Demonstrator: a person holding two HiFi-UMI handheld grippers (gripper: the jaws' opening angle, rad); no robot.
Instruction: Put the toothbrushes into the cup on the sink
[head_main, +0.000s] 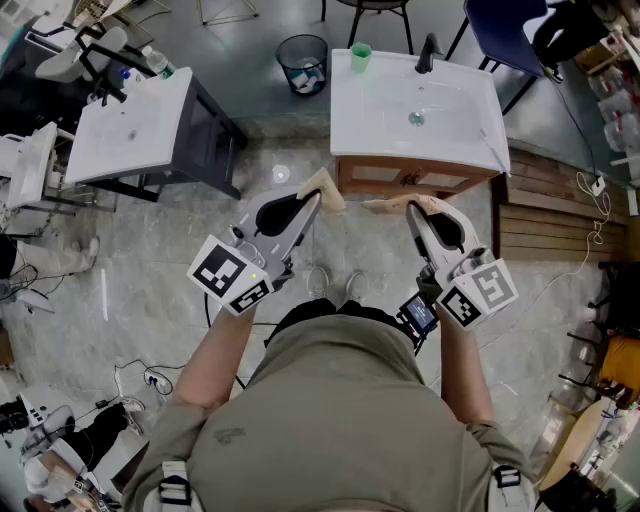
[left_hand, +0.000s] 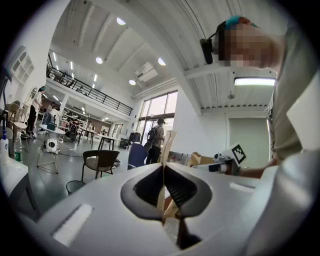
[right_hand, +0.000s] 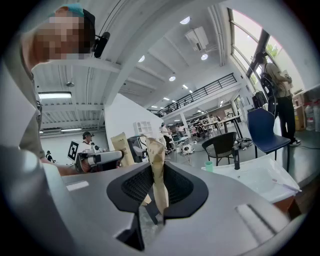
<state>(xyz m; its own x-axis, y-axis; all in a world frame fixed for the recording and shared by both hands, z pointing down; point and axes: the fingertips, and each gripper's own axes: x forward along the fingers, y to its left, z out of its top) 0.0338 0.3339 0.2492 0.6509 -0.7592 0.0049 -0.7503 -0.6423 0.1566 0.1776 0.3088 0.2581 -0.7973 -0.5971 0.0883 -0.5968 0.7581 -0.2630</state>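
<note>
- A grey concrete floor (head_main: 130, 260) lies under the person in a big open hall; the white sink (head_main: 460, 135) stands straight ahead on a wooden cabinet, a second sink unit (head_main: 130, 135) stands to the far left, and a waste basket (head_main: 302, 62) sits between them, farther off.
- Only the head view shows both grippers at once, held side by side near the sink's front edge; the green cup (head_main: 360, 57) stands on the sink's far left corner, left of the black faucet (head_main: 426, 55).
- The left gripper (head_main: 318, 196) has its jaws pressed together on a tan paper-wrapped toothbrush (head_main: 326, 183); its own view shows that packet (left_hand: 167, 145) edge-on, a thin strip rising from between the pads, with neither sink nor cup in sight.
- The right gripper (head_main: 412, 211) is likewise clamped on a second wrapped toothbrush (head_main: 385, 204); its own view shows the crumpled wrapper (right_hand: 155, 160) upright between the pads, and the cup (right_hand: 208, 166) and faucet beyond it to the right.
- Both packets are well apart from the cup, over the floor on the near side of the sink.
</note>
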